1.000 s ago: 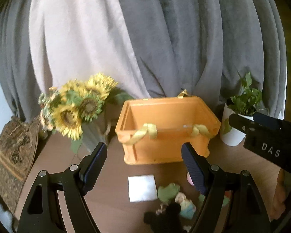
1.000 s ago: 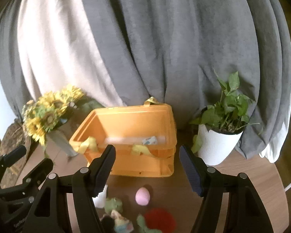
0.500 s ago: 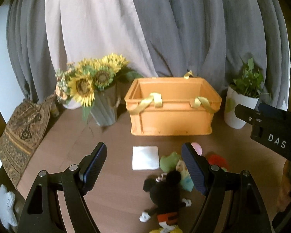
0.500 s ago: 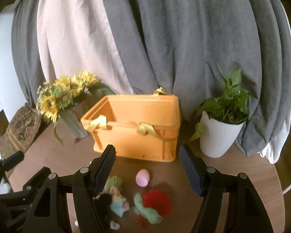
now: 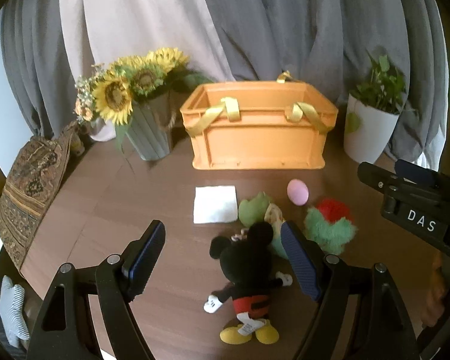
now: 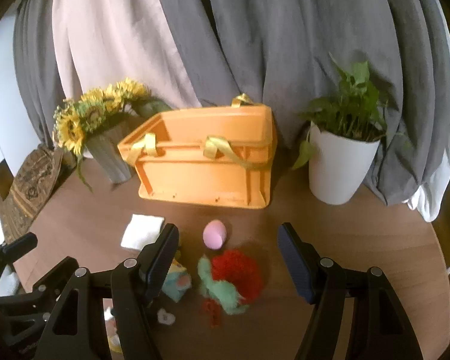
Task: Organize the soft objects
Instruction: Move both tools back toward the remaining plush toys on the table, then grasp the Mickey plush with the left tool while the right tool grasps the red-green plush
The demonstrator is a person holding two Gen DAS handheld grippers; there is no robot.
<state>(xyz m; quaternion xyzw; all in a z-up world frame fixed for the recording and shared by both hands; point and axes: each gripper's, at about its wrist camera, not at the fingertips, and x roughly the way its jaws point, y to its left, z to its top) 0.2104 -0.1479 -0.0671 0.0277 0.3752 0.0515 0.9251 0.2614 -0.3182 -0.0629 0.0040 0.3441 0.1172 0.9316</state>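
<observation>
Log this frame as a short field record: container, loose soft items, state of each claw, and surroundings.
container: orange crate with yellow ribbon handles, at the back of the table; inside hidden
loose items: Mickey plush, white cloth, pink egg, red-and-green fluffy toy, pastel plush, all in front of the crate
left claw: open, empty
right claw: open, empty
surroundings: sunflower vase, potted plant, grey curtains

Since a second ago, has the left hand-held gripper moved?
Yes. The left hand-held gripper has pulled back and up: the orange crate now sits farther off, and the Mickey Mouse plush has come into view.
</observation>
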